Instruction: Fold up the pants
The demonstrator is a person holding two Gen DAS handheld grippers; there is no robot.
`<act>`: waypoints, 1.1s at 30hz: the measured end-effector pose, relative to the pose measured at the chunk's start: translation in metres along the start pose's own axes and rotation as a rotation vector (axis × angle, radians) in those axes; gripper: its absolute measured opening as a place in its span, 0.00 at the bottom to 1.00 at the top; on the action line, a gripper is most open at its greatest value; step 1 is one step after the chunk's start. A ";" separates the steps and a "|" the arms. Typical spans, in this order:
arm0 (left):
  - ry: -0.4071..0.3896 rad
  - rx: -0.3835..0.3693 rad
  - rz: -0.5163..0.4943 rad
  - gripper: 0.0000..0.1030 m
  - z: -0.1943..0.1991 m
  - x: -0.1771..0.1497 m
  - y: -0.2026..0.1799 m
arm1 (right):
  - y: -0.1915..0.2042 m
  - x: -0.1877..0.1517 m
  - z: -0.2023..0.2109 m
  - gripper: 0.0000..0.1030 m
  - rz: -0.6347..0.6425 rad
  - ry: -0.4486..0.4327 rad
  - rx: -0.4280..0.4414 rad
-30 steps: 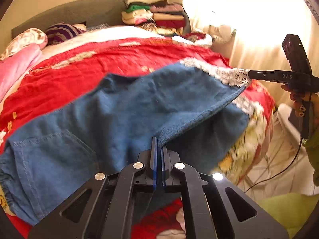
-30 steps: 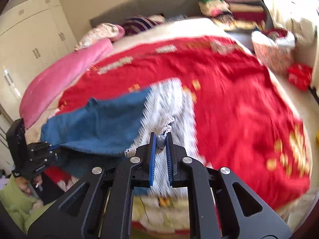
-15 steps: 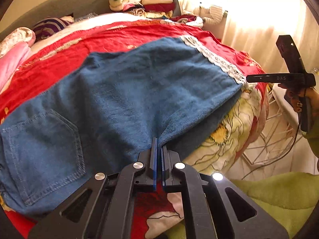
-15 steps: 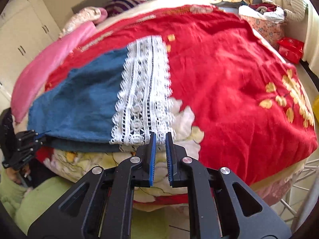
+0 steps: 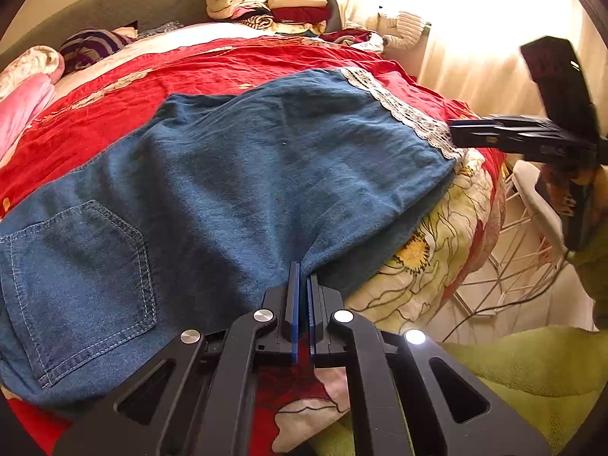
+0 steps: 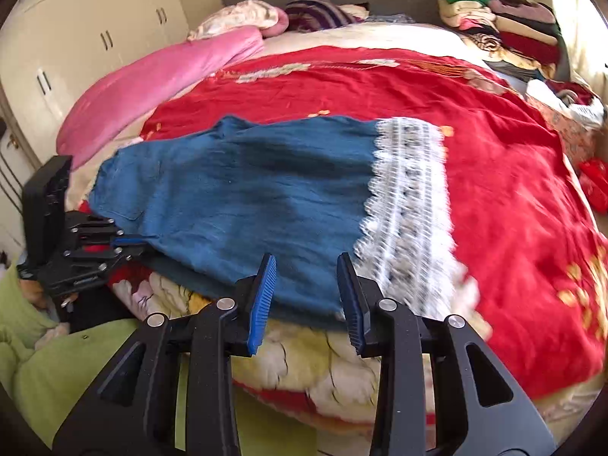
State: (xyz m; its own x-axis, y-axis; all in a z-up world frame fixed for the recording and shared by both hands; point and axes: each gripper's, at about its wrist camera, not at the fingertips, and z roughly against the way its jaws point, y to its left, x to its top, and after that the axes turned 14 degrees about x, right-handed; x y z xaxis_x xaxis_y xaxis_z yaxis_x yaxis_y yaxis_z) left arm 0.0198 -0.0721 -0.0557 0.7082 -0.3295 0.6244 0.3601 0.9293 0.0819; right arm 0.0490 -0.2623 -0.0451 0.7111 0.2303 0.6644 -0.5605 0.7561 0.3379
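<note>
Blue denim pants (image 5: 235, 174) with a white lace hem (image 5: 399, 110) lie folded lengthwise on the red bedspread (image 5: 228, 64), legs on top of each other. My left gripper (image 5: 303, 277) is shut on the near edge of the pants at the bed's front. In the right wrist view the pants (image 6: 247, 197) and lace hem (image 6: 410, 205) lie flat. My right gripper (image 6: 307, 266) is open and empty, just in front of the pants' near edge beside the lace. It also shows in the left wrist view (image 5: 459, 135).
A pink blanket (image 6: 152, 83) and pillows lie at the head of the bed. Stacked folded clothes (image 5: 273, 3) sit at the far corner. A white wire rack (image 5: 524, 228) stands by the curtain. White wardrobes (image 6: 87, 38) line the left wall.
The pants have been lowered flat onto the bed. My right gripper has let go of the lace hem, opened and drawn back leftward. My left gripper stays shut on the edge.
</note>
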 end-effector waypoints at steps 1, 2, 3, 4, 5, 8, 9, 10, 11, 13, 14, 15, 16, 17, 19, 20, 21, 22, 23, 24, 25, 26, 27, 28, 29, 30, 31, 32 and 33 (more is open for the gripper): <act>0.000 -0.001 -0.004 0.06 0.001 -0.001 0.000 | -0.004 0.001 -0.010 0.31 -0.002 0.033 -0.032; 0.001 -0.002 -0.003 0.08 0.002 -0.001 0.001 | -0.013 -0.002 -0.018 0.31 -0.019 0.079 -0.100; 0.000 0.001 0.002 0.14 0.006 -0.002 0.003 | -0.022 -0.008 -0.026 0.30 -0.028 0.127 -0.148; -0.004 -0.002 0.009 0.22 0.010 -0.003 0.005 | -0.029 -0.013 -0.028 0.29 -0.037 0.143 -0.147; -0.014 -0.007 0.019 0.27 0.015 -0.003 0.010 | -0.034 -0.017 -0.026 0.29 -0.048 0.131 -0.133; -0.066 0.022 0.094 0.50 0.038 -0.002 0.037 | -0.036 -0.019 -0.022 0.29 -0.059 0.106 -0.114; -0.074 0.039 0.114 0.52 0.043 -0.001 0.044 | -0.036 -0.019 -0.022 0.30 -0.055 0.107 -0.117; -0.089 0.072 0.156 0.55 0.052 -0.001 0.059 | -0.035 -0.018 -0.021 0.31 -0.051 0.107 -0.116; -0.099 0.110 0.198 0.58 0.060 -0.003 0.073 | -0.032 -0.016 -0.018 0.32 -0.049 0.099 -0.113; -0.097 0.204 0.285 0.70 0.070 -0.008 0.102 | -0.024 -0.013 -0.010 0.34 -0.035 0.056 -0.089; -0.086 0.268 0.341 0.74 0.074 -0.012 0.119 | -0.020 -0.012 -0.008 0.35 -0.025 0.040 -0.082; -0.070 0.317 0.401 0.76 0.077 -0.017 0.137 | -0.015 -0.009 -0.004 0.37 -0.007 0.021 -0.075; -0.059 0.343 0.445 0.81 0.078 -0.022 0.149 | -0.011 -0.007 -0.003 0.39 0.002 0.011 -0.073; -0.048 0.364 0.487 0.83 0.078 -0.027 0.160 | -0.008 -0.004 -0.003 0.40 0.011 0.003 -0.070; -0.005 0.417 0.553 0.92 0.074 -0.036 0.181 | -0.006 -0.001 -0.002 0.41 0.023 -0.007 -0.067; 0.015 0.422 0.573 0.92 0.069 -0.039 0.187 | -0.007 0.000 -0.003 0.42 0.022 -0.004 -0.067; 0.032 0.408 0.583 0.92 0.061 -0.040 0.191 | -0.010 0.000 -0.005 0.42 0.017 0.004 -0.073; 0.031 0.400 0.579 0.88 0.056 -0.039 0.190 | -0.013 0.000 -0.007 0.42 0.011 0.014 -0.080; 0.023 0.397 0.567 0.76 0.051 -0.039 0.188 | -0.017 -0.001 -0.009 0.42 0.002 0.024 -0.088; 0.023 0.392 0.554 0.42 0.046 -0.037 0.186 | -0.023 -0.003 -0.012 0.42 -0.018 0.042 -0.097; 0.026 0.394 0.555 0.39 0.041 -0.035 0.186 | -0.026 -0.006 -0.014 0.42 -0.034 0.058 -0.103; 0.014 0.391 0.576 0.39 0.041 -0.034 0.189 | -0.030 -0.009 -0.016 0.42 -0.051 0.076 -0.109; 0.001 0.389 0.591 0.39 0.042 -0.035 0.196 | -0.034 -0.012 -0.017 0.42 -0.061 0.084 -0.100; -0.014 0.412 0.596 0.39 0.047 -0.034 0.200 | -0.035 -0.014 -0.017 0.42 -0.058 0.085 -0.098; -0.017 0.442 0.587 0.39 0.050 -0.035 0.202 | -0.035 -0.016 -0.018 0.42 -0.053 0.087 -0.102; -0.022 0.471 0.581 0.41 0.053 -0.035 0.205 | -0.035 -0.017 -0.019 0.42 -0.047 0.091 -0.106; -0.024 0.473 0.600 0.44 0.054 -0.040 0.211 | -0.035 -0.017 -0.021 0.42 -0.045 0.094 -0.110; -0.017 0.460 0.624 0.47 0.052 -0.043 0.216 | -0.034 -0.018 -0.023 0.42 -0.042 0.098 -0.116; -0.013 0.456 0.638 0.55 0.049 -0.046 0.219 | -0.033 -0.018 -0.025 0.42 -0.034 0.103 -0.123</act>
State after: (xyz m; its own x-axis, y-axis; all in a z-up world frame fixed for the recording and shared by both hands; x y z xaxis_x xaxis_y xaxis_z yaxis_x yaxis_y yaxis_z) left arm 0.0365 0.1545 -0.0285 0.6862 0.2906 0.6669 -0.4010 0.9160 0.0134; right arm 0.0653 -0.2766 -0.0851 0.7722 0.2597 0.5799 -0.4832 0.8326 0.2706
